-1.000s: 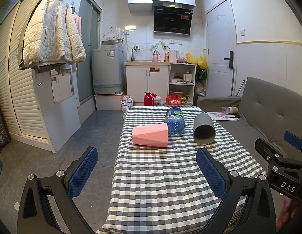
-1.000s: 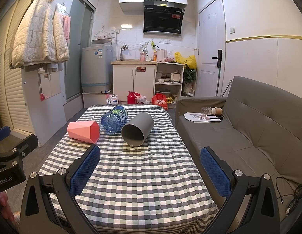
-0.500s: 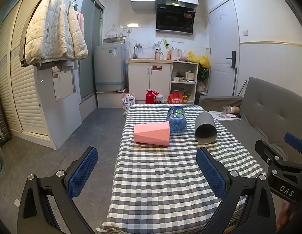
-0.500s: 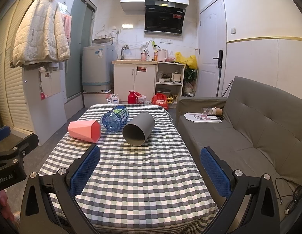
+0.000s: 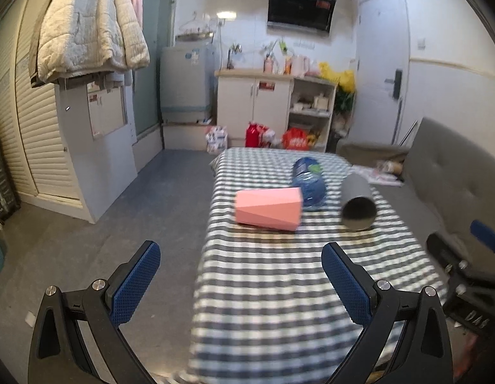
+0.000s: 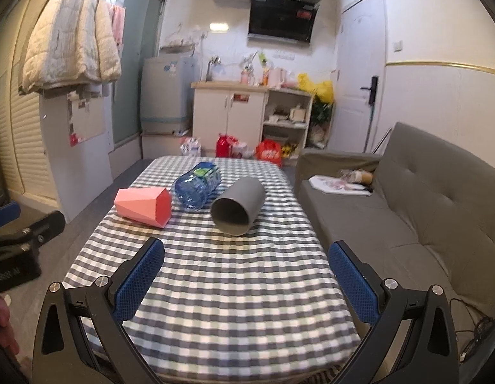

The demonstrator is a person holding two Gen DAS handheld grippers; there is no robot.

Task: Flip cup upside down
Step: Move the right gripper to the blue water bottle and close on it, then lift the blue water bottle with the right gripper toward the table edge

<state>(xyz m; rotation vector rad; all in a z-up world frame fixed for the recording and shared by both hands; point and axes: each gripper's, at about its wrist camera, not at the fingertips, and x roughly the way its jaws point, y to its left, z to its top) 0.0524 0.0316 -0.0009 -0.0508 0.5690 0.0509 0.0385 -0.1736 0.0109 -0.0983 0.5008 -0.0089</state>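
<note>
Lying on its side, grey cup (image 6: 238, 205), mouth toward the cameras, both claws (image 5: 241, 275) (image 6: 246, 270) wide open, empty.

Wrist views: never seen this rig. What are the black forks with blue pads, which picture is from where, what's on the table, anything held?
There is no robot arm here. A person carries a hand-held two-finger gripper in each hand, and a fisheye camera on each looks forward along its fingers. The black forks with blue pads are those fingers.

In the left wrist view the left gripper stands open with nothing between the pads; the right one shows at that picture's right edge. In the right wrist view the right gripper is open and empty too.

On the checked tablecloth three things lie on their sides: a pink faceted cup, a blue water bottle and a grey cylindrical cup with its mouth towards the cameras. Nothing is held, and no cup is upside down yet. A grey sofa stands to the right.
</note>
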